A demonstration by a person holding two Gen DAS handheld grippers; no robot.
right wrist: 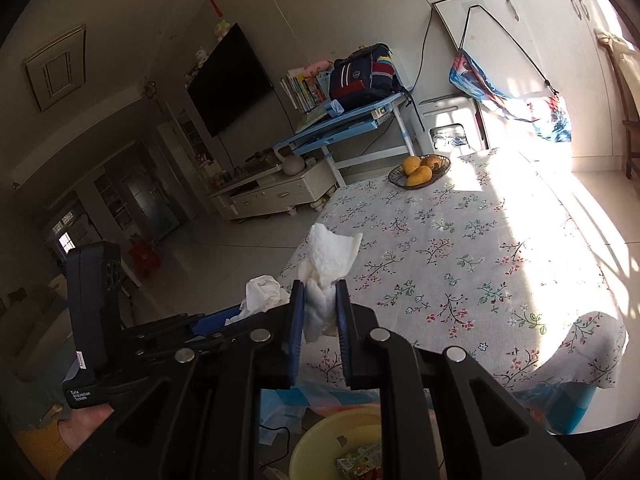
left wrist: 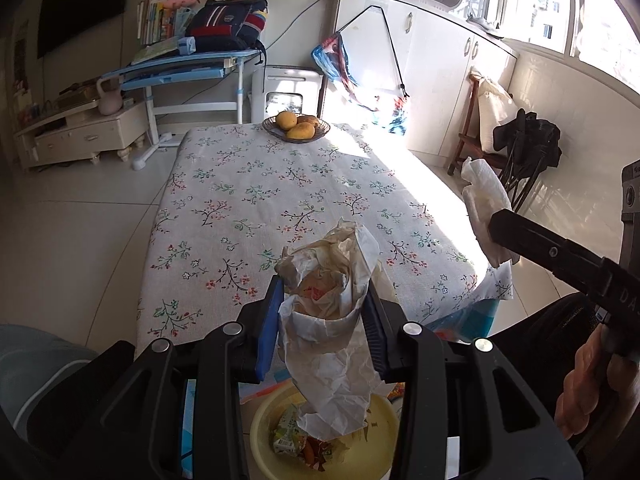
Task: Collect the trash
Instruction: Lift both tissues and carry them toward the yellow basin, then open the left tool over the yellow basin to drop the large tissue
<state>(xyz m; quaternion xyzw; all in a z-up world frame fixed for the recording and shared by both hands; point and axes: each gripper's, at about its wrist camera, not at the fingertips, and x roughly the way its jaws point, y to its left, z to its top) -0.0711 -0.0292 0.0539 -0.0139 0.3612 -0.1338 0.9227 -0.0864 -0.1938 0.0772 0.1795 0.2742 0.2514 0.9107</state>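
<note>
The left gripper is clamping a light, crushable paper wrapper mid-body; the right gripper is pinching a soft tissue above the yellow basin.

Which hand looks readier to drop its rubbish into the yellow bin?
Left. Its tongs hold the crumpled paper wrapper directly above the yellow bin; the right tongs hold the tissue nearer the table edge.

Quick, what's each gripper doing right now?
Left gripper: shut on a crumpled paper bag.
Right gripper: shut on a white tissue.
</note>
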